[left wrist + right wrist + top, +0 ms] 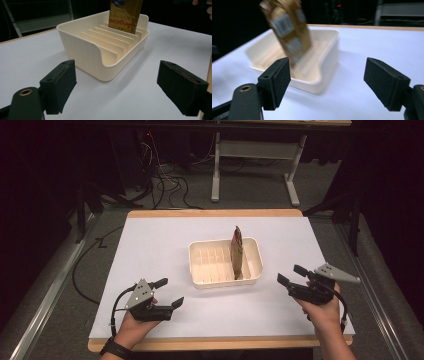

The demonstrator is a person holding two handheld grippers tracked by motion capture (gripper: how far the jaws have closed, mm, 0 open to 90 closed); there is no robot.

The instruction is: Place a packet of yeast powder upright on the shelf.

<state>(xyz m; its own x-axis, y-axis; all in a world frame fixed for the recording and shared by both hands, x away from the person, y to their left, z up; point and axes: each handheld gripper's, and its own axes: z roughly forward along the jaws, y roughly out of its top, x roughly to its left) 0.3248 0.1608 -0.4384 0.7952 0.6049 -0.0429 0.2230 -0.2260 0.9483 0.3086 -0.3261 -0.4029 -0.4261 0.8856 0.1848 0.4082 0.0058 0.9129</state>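
Two grippers low over white table (165, 235), both empty. Left gripper (168, 293) near front edge, jaws spread wide, aimed at tray. Cream slotted tray (206, 277) sits mid-table between them; gold packet (237, 251) stands upright in slot near tray's right end. Right gripper (291, 274) just right of tray, jaws spread wide.

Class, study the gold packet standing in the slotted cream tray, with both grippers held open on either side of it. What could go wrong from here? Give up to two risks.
1. The gold packet stands tall and thin in one slot near the right end of the cream tray; a nudge from the open right gripper could tip it over.
2. The tray looks light and sits loose on the white sheet; pushing from the left gripper might slide it instead of steadying it.
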